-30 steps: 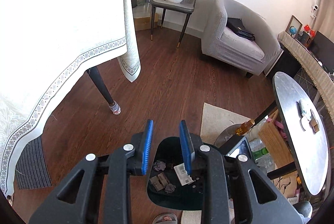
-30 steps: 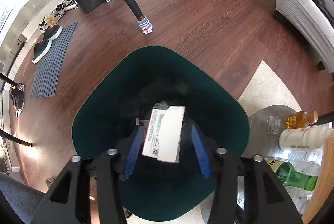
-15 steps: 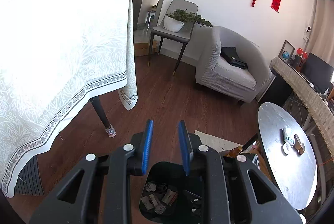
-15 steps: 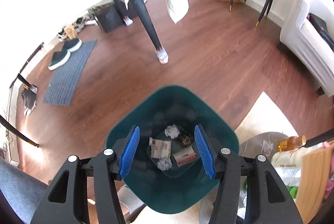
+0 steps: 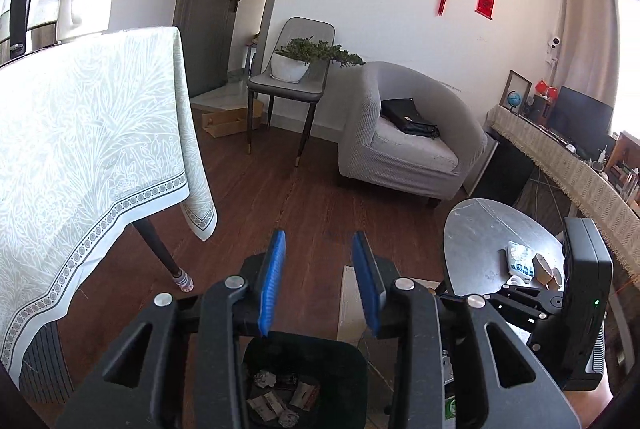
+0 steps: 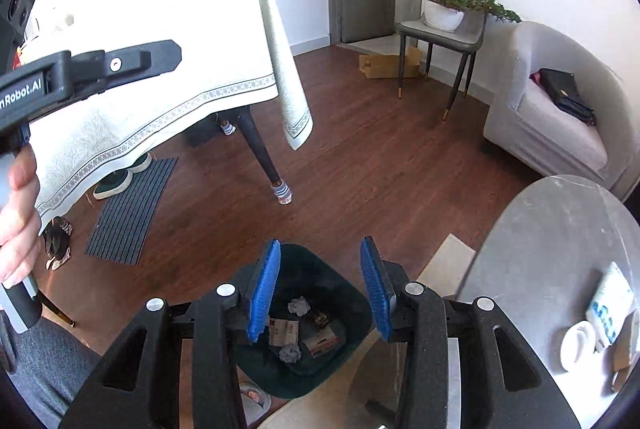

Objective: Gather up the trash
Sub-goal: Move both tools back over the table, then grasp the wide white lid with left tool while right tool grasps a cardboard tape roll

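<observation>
A dark green trash bin [image 6: 340, 281] stands on the wood floor below both grippers; it also shows in the left wrist view [image 5: 340, 357]. Crumpled paper and small cartons [image 6: 304, 333] lie in its bottom. My right gripper [image 6: 318, 287] is open and empty, high above the bin. My left gripper [image 5: 320, 281] is open and empty, also above the bin. On the round grey side table [image 6: 552, 253] lie a white and blue packet [image 6: 610, 303] and other small pieces of trash [image 5: 544, 267].
A dining table with a pale cloth [image 5: 80, 149] stands at the left, its leg [image 6: 264, 157] near the bin. A grey armchair [image 5: 408, 145] and a chair with a plant [image 5: 296, 77] stand behind. A striped mat [image 6: 132, 209] and shoes lie on the floor.
The white carton that was between the right fingers fell into the bin. Both grippers rose well above the bin, and the views tilted up toward the room.
</observation>
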Action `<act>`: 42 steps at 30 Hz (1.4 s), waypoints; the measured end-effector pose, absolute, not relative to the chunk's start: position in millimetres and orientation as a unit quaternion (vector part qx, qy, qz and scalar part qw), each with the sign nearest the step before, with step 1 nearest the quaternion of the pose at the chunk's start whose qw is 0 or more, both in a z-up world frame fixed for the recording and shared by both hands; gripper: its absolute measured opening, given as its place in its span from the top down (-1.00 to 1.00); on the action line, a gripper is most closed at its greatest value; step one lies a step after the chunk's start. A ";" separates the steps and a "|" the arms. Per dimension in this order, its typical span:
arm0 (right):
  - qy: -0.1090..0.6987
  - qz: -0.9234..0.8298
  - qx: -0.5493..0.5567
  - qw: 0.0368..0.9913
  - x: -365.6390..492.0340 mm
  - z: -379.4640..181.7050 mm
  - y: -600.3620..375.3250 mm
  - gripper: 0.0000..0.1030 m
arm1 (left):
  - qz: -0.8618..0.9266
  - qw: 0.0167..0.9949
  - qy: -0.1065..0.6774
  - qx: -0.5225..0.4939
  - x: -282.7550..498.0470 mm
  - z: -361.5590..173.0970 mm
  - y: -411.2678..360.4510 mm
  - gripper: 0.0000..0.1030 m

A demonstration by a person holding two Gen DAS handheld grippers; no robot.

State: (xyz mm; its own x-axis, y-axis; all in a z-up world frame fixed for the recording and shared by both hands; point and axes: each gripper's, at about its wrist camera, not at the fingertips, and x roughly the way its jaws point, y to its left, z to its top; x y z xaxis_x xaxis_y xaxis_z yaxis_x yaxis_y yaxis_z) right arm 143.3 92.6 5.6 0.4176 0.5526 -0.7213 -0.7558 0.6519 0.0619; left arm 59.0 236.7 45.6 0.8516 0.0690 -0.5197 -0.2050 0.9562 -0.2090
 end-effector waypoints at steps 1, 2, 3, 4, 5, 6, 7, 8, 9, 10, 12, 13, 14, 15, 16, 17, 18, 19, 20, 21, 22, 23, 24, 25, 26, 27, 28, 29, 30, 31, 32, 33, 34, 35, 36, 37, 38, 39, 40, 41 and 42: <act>0.366 0.387 -0.133 0.836 146.4 10.3 83.9 0.19 | 0.069 0.954 0.262 -0.128 60.2 45.9 231.6 0.20; 0.363 0.381 -0.129 0.840 148.1 14.4 75.9 0.19 | 0.065 0.955 0.262 -0.128 62.3 46.2 225.8 0.19; 0.361 0.375 -0.125 0.845 149.9 17.9 67.8 0.18 | 0.061 0.954 0.263 -0.127 65.3 46.3 219.8 0.15; 0.359 0.368 -0.120 0.849 151.9 21.0 59.2 0.19 | 0.057 0.955 0.264 -0.125 67.5 46.5 213.9 0.13; 0.358 0.361 -0.117 0.853 153.7 23.2 50.6 0.18 | 0.052 0.955 0.265 -0.122 70.3 46.6 207.5 0.11; 0.357 0.355 -0.115 0.856 155.3 24.7 42.4 0.18 | 0.048 0.955 0.266 -0.120 73.2 46.3 201.1 0.08; 0.356 0.349 -0.112 0.860 156.9 26.7 34.2 0.18 | 0.044 0.955 0.268 -0.117 78.0 45.8 193.9 0.05; 0.355 0.342 -0.109 0.863 158.1 28.9 26.3 0.18 | 0.040 0.955 0.270 -0.114 80.9 45.3 187.4 0.04; 0.354 0.336 -0.107 0.866 158.9 31.2 18.9 0.15 | 0.037 0.955 0.272 -0.110 84.1 45.0 180.8 0.03; 0.351 0.330 -0.106 0.870 159.5 32.7 10.9 0.11 | 0.035 0.955 0.274 -0.107 86.8 44.0 175.4 -0.01; 0.347 0.319 -0.103 0.876 159.4 34.9 -4.8 -0.04 | 0.027 0.954 0.278 -0.105 92.2 41.5 166.2 -0.03; 0.345 0.315 -0.099 0.879 160.4 36.4 -12.9 -0.06 | 0.022 0.955 0.278 -0.105 94.4 41.3 160.7 -0.06; 0.343 0.310 -0.096 0.882 161.2 37.9 -20.7 -0.09 | 0.019 0.955 0.278 -0.104 96.5 41.2 155.1 -0.08; 0.340 0.305 -0.094 0.885 161.2 39.4 -28.1 -0.15 | 0.015 0.955 0.278 -0.103 98.8 41.1 149.5 -0.09; 0.338 0.300 -0.093 0.887 161.6 40.2 -34.5 -0.18 | 0.011 0.955 0.279 -0.102 101.5 40.7 143.8 -0.11; 0.336 0.294 -0.093 0.890 161.8 40.4 -41.7 -0.22 | 0.007 0.955 0.279 -0.100 102.3 40.2 139.8 -0.13; 0.334 0.287 -0.093 0.893 162.5 40.9 -48.9 -0.25 | 0.004 0.955 0.281 -0.096 105.0 39.4 134.4 -0.17; 0.333 0.281 -0.092 0.895 162.3 40.6 -56.8 -0.28 | 0.002 0.955 0.282 -0.090 108.2 38.3 127.5 -0.20; 0.333 0.275 -0.092 0.897 163.1 40.0 -64.2 -0.34 | -0.001 0.955 0.284 -0.086 111.3 37.0 121.1 -0.22; 0.334 0.269 -0.090 0.899 164.2 39.6 -70.3 -0.34 | -0.006 0.954 0.287 -0.083 114.8 35.5 114.6 -0.25; 0.334 0.264 -0.089 0.900 165.4 39.9 -77.5 -0.34 | -0.010 0.954 0.288 -0.080 116.3 33.8 107.2 -0.26; 0.334 0.259 -0.087 0.902 167.0 40.7 -85.0 -0.34 | -0.014 0.954 0.291 -0.076 118.7 32.0 99.7 -0.27; 0.333 0.255 -0.084 0.904 167.1 41.0 -91.9 -0.35 | -0.018 0.953 0.295 -0.072 122.0 30.1 92.2 -0.28; 0.332 0.250 -0.081 0.906 167.3 41.5 -99.5 -0.36 | -0.023 0.952 0.299 -0.067 125.9 28.6 84.3 -0.28; 0.331 0.245 -0.078 0.908 167.5 42.0 -106.2 -0.40 | -0.027 0.951 0.301 -0.064 128.6 27.4 78.2 -0.29; 0.330 0.240 -0.075 0.910 167.4 41.8 -113.3 -0.44 | -0.032 0.950 0.304 -0.061 130.7 25.5 72.1 -0.31; 0.330 0.234 -0.073 0.911 167.9 41.5 -120.7 -0.46 | -0.038 0.949 0.308 -0.058 133.4 23.4 65.1 -0.32; 0.331 0.229 -0.070 0.913 168.9 40.9 -127.5 -0.47 | -0.043 0.948 0.312 -0.054 136.1 21.4 57.7 -0.32; 0.333 0.224 -0.067 0.913 170.5 39.8 -133.9 -0.47 | -0.047 0.947 0.315 -0.048 138.2 19.2 49.7 -0.33; 0.336 0.218 -0.063 0.914 170.2 38.1 -141.1 -0.47 | -0.050 0.946 0.319 -0.042 140.8 16.9 43.0 -0.34; 0.338 0.213 -0.059 0.915 171.3 37.2 -148.0 -0.47 | -0.054 0.944 0.323 -0.037 143.7 14.5 36.3 -0.35; 0.339 0.208 -0.056 0.916 171.6 36.2 -154.4 -0.47 | -0.058 0.943 0.327 -0.034 146.4 11.4 30.1 -0.37; 0.340 0.204 -0.053 0.916 171.1 36.0 -160.4 -0.48 | -0.062 0.941 0.332 -0.031 149.3 8.4 24.1 -0.39; 0.342 0.199 -0.050 0.917 171.5 35.0 -166.8 -0.48 | -0.066 0.939 0.337 -0.027 152.0 5.2 18.4 -0.39; 0.343 0.195 -0.046 0.918 171.7 34.2 -172.8 -0.50 | -0.071 0.937 0.342 -0.023 154.5 1.6 13.0 -0.41; 0.343 0.192 -0.043 0.918 171.6 33.5 -177.7 -0.52 | -0.076 0.934 0.347 -0.019 155.9 -2.3 7.7 -0.45; 0.344 0.189 -0.040 0.919 171.2 32.6 -183.2 -0.55 | -0.080 0.932 0.352 -0.013 157.8 -6.7 1.3 -0.47; 0.346 0.186 -0.038 0.919 170.7 31.5 -188.4 -0.58 | -0.082 0.931 0.356 -0.006 160.1 -10.8 -4.2 -0.47; 0.348 0.183 -0.037 0.919 170.5 30.8 -193.6 -0.58 | -0.081 0.929 0.361 0.001 161.3 -16.0 -9.3 -0.48; 0.349 0.180 -0.035 0.919 169.7 29.5 -198.5 -0.58 | -0.079 0.926 0.369 0.009 164.7 -20.9 -14.0 -0.48; 0.351 0.177 -0.034 0.919 168.9 27.9 -203.0 -0.58 | -0.077 0.923 0.377 0.018 168.2 -24.5 -18.9 -0.48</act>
